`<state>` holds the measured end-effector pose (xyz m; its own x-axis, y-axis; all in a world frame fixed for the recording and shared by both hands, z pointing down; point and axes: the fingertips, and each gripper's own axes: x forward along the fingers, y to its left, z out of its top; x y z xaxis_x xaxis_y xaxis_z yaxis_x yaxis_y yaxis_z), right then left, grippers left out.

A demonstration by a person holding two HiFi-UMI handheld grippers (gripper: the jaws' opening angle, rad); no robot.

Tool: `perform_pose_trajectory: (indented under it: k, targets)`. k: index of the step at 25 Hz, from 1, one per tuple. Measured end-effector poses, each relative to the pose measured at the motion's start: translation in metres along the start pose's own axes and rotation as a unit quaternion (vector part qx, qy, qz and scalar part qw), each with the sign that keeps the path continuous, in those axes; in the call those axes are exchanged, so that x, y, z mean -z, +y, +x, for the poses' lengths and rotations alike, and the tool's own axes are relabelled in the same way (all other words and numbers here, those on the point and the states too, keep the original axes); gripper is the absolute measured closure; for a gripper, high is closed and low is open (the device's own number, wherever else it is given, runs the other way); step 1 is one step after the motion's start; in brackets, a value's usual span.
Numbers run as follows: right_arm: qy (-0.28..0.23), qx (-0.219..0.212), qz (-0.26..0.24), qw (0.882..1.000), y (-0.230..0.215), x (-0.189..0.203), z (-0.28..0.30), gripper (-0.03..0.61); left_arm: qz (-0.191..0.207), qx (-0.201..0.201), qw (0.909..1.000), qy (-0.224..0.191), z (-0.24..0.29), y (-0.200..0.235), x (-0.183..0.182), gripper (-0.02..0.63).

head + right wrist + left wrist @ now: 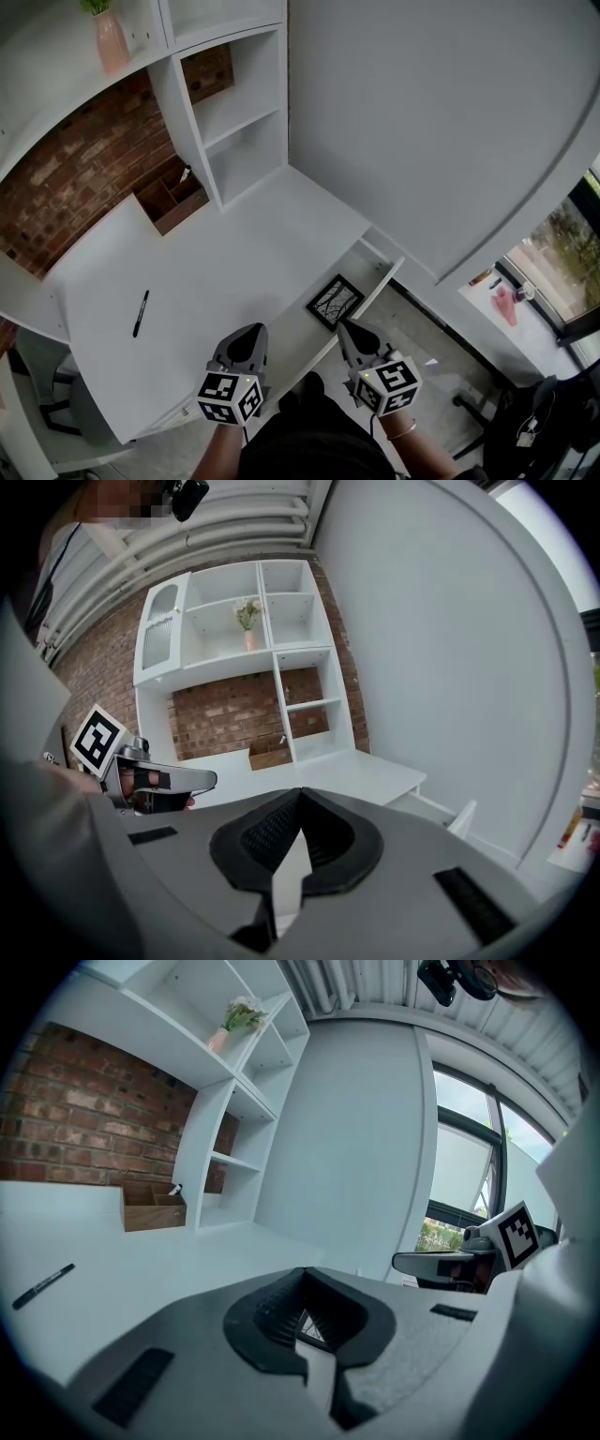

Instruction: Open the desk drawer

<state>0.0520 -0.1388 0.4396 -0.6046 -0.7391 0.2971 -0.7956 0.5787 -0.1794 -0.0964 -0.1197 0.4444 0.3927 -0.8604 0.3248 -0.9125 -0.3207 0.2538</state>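
**Open drawer, both tools clear of it.** Nearest the person, the left hand-held gripper (246, 334) and the right hand-held gripper (348, 327) hang side by side above the front edge of the desk (234, 253). Each is clenched, its jaws pressed together on nothing, as each gripper view shows. Neither touches the drawer (370, 267).

The drawer sits just beyond the right hand-held gripper, at the right end of the desk, and already stands pulled out. Its floor is exposed and a framed picture (335, 302) lies flat inside, near the desk's edge. The task thus appears complete or very nearly so, and the step in hand is judged to be a clean finish.

To do it well, both tools should stay above and apart from the drawer front, so that nothing nudges it back in. Should more travel be wanted, the front is best taken near its middle and drawn straight along its runners. An off-centre or slanted pull would likely twist the drawer and make it bind, and a jerk could send the framed picture sliding.

Farther back, a pen (141, 312) lies on the left of the desk, well apart from the drawer. A wooden box (173, 199) stands by the brick wall, and beyond it the shelves (239, 122) carry a vase (111, 39).
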Motion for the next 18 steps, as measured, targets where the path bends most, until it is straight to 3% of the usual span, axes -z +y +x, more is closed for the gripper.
perform_pose_trajectory:
  k: [18]
  targets:
    - [-0.032,-0.014,-0.024,0.999,-0.001,-0.033,0.01,0.575,0.004,-0.019,0.9994,-0.029,0.0,0.005,-0.024,0.606]
